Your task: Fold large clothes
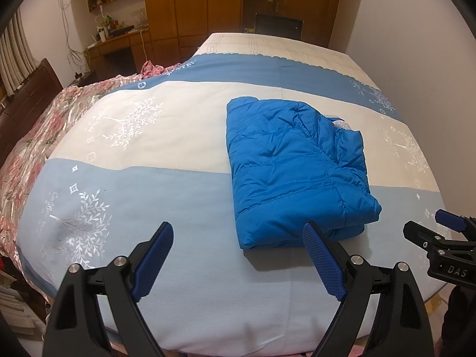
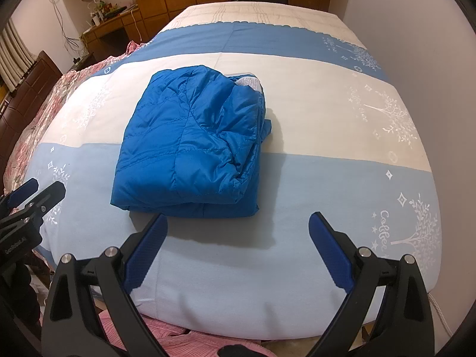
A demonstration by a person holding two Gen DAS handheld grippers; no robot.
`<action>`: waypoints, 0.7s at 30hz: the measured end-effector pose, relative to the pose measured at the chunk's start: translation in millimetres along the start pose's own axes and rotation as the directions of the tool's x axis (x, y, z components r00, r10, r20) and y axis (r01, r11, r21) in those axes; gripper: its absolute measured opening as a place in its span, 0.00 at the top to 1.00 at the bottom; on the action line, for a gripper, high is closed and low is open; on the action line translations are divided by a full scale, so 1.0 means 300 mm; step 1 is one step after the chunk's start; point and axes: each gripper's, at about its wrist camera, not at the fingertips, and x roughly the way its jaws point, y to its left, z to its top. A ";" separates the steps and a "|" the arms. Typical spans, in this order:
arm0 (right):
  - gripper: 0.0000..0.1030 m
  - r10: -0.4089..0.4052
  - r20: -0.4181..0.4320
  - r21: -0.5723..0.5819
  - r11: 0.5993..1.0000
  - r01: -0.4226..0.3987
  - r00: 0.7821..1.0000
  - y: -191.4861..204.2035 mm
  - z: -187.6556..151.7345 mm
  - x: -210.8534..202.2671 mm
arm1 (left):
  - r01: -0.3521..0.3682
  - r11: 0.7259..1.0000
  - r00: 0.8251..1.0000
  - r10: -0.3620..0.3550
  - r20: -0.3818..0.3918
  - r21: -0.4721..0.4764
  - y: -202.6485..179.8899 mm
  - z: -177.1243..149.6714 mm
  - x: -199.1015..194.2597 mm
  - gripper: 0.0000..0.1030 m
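Both of your grippers hang empty with jaws spread wide, short of the folded, quilted bright-blue padded jacket [image 2: 190, 145] on the blue-and-cream striped bedspread [image 2: 327, 184]. Its long axis runs away from you, bottom to top of frame. Left gripper [image 1: 238, 235] sees it centre-right; right gripper [image 2: 238, 226] sees it centre-left, so it lies between them, neither clearly nearer.

I see the jacket [image 2: 187, 145] as quilted cloth, smooth with a soft sheen, stitch lines puckering it. Under it, the bedspread [image 2: 297, 178] looks like matt woven cloth with pale printed trees. At the bed's left edge a quilt [image 1: 38, 136] gleams, glossy satin-like cloth with flowers. My left hand-held gripper [image 1: 238, 255] shows matt black plastic arms, shiny metal pins and rough dotted blue pads; the right hand-held gripper [image 2: 238, 244] looks the same. The wardrobe [image 1: 190, 3] is polished wood.
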 end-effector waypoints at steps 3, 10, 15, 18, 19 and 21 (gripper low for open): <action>0.08 0.002 0.000 0.001 1.000 -0.002 1.000 0.000 0.000 0.001 | -0.001 1.000 1.000 0.001 -0.002 0.002 0.000 -0.001 0.003 0.14; 0.08 0.005 -0.001 0.000 1.000 -0.005 1.000 0.000 0.001 0.004 | -0.002 1.000 1.000 0.002 -0.003 0.001 -0.003 -0.001 0.004 0.14; 0.08 0.004 0.001 0.001 1.000 -0.004 1.000 0.001 0.001 0.004 | 0.000 1.000 1.000 0.000 -0.006 0.003 -0.001 -0.002 0.006 0.14; 0.08 0.003 0.000 0.000 1.000 -0.003 1.000 0.001 0.001 0.004 | -0.005 1.000 1.000 0.005 -0.006 0.006 -0.001 -0.003 0.008 0.14; 0.08 0.003 -0.001 0.000 1.000 -0.003 1.000 0.003 0.001 0.005 | -0.007 1.000 1.000 0.007 -0.006 0.007 -0.002 -0.002 0.009 0.14; 0.08 0.004 -0.001 0.000 1.000 -0.004 1.000 0.000 0.002 0.005 | -0.007 1.000 1.000 0.007 -0.009 0.007 0.000 -0.004 0.012 0.14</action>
